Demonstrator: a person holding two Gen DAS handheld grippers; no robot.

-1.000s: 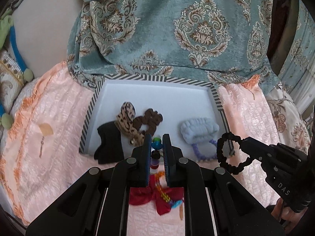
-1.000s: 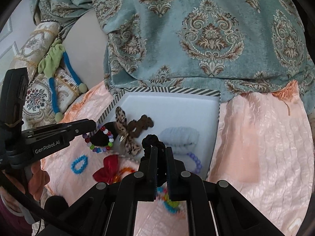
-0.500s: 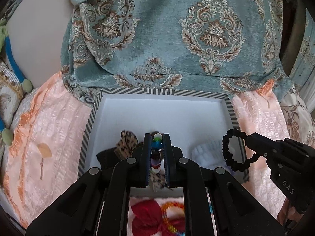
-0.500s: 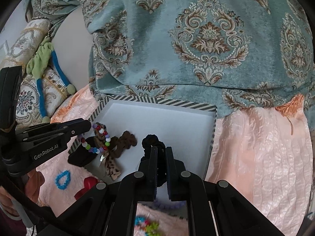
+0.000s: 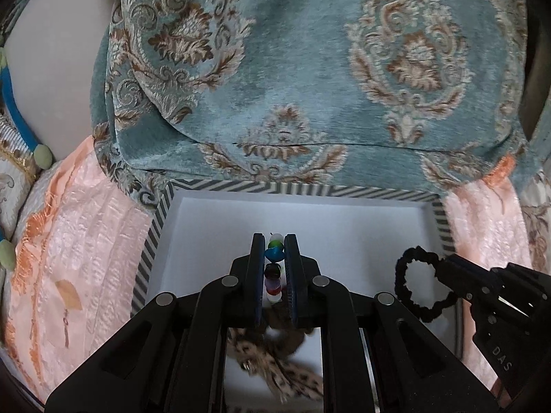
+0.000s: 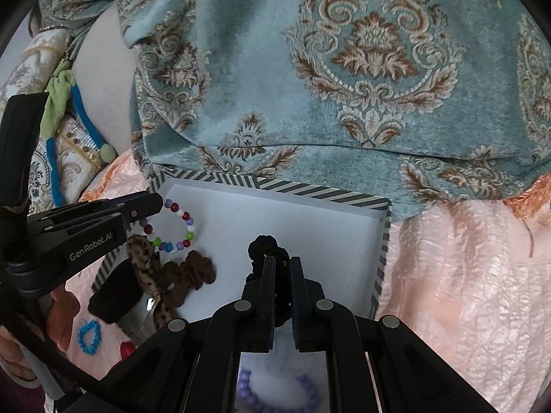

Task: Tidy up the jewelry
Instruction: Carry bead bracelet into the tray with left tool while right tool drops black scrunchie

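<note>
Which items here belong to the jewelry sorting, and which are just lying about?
Part of the job: beaded bracelet in left gripper; black scrunchie in right gripper; striped box; leopard scrunchie; brown scrunchie; purple bracelet.

Lying about: patterned cushion; peach cloth.

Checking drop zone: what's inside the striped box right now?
Striped box: leopard scrunchie, brown scrunchie, purple bead bracelet near the front. The far half shows bare white floor. The grippers cover the front middle.
</note>
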